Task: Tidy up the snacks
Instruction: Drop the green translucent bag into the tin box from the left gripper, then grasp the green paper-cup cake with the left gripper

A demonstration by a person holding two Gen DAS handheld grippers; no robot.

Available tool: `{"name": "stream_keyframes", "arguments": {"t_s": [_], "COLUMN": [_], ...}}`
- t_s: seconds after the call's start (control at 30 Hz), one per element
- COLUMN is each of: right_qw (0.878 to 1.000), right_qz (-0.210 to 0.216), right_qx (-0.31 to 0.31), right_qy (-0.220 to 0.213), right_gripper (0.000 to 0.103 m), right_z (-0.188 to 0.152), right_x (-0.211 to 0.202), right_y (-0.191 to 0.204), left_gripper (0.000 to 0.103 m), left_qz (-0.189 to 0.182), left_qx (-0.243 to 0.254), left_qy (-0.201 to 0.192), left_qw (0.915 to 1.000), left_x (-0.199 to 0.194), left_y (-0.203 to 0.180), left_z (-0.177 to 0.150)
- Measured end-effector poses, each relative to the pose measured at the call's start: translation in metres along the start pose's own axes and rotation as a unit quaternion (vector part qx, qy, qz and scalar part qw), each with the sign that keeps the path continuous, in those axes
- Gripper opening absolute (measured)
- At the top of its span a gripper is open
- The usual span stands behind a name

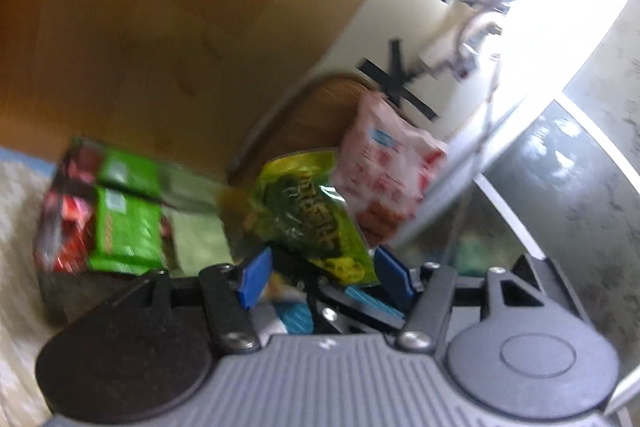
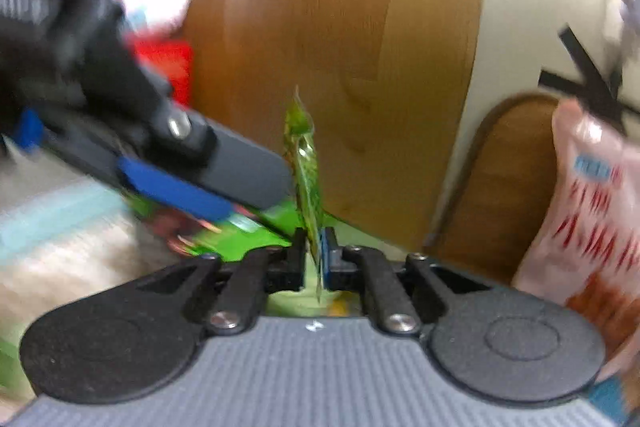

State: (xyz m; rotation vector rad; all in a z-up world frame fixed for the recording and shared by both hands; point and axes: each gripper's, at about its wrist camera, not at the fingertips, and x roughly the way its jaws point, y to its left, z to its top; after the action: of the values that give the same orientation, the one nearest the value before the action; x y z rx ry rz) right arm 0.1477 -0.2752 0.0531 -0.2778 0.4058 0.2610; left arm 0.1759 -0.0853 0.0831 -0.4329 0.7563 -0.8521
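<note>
Now | right gripper (image 2: 314, 259): fingers clamped on thin yellow-green foil snack packet (image 2: 306, 163) | left gripper (image 1: 320, 275): fingers apart, beside that packet.

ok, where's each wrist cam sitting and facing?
Left wrist: rides the left gripper, facing forward and downward at a green-yellow foil snack packet and green cardboard boxes; its own blue-padded fingers show.
Right wrist: rides the right gripper, shut on that packet edge-on; the left gripper crosses at left.
Shared: packet, pink plastic snack bag, wooden surface.
</note>
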Motion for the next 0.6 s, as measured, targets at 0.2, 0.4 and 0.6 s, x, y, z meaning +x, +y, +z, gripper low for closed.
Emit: {"name": "stream_keyframes", "arguments": {"t_s": [0.2, 0.4, 0.6], "right_qw": [0.999, 0.99, 0.965], "right_qz": [0.006, 0.067, 0.172], "right_qx": [0.026, 0.115, 0.197], "right_qy": [-0.03, -0.04, 0.012], "right_gripper": [0.058, 0.058, 0.059], "right_z": [-0.02, -0.052, -0.077], "right_x": [-0.02, -0.062, -0.079], "right_y": [-0.003, 0.011, 0.039], "left_gripper": [0.059, 0.059, 0.07], "left_qz": [0.013, 0.041, 0.078], "left_qx": [-0.026, -0.042, -0.056], "left_qy": [-0.007, -0.02, -0.033], "left_qw": [0.9995, 0.9981, 0.9949], "left_x": [-0.01, -0.053, -0.108], "left_y": [0.023, 0.047, 0.065], "left_z": [-0.01, -0.035, -0.071]}}
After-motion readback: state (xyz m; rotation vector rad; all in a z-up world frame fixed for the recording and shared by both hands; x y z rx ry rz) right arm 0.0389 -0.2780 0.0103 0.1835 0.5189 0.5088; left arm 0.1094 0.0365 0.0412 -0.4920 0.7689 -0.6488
